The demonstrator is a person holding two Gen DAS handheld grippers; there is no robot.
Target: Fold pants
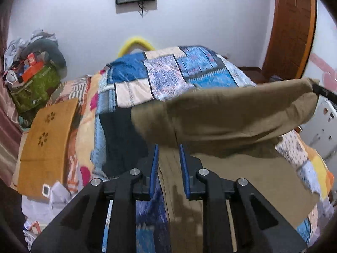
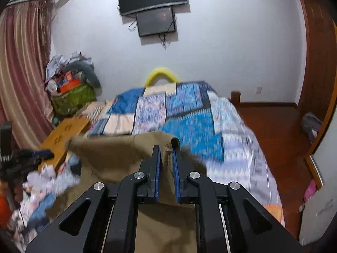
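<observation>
Both hand-held grippers clamp the khaki pants (image 1: 231,113) above the bed (image 2: 189,113) — the left hand-held gripper (image 1: 168,149) pinching one edge, the right hand-held gripper (image 2: 166,149) another, cloth draped between them.

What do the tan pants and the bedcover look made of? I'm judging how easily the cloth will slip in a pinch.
Pants: seemingly a matte woven cotton twill; they drape in soft folds without sheen, and a stitched seam shows. Bedcover: probably thin printed cotton or a blend, a flat patchwork print with little gloss. Blur leaves both weaves uncertain.
</observation>
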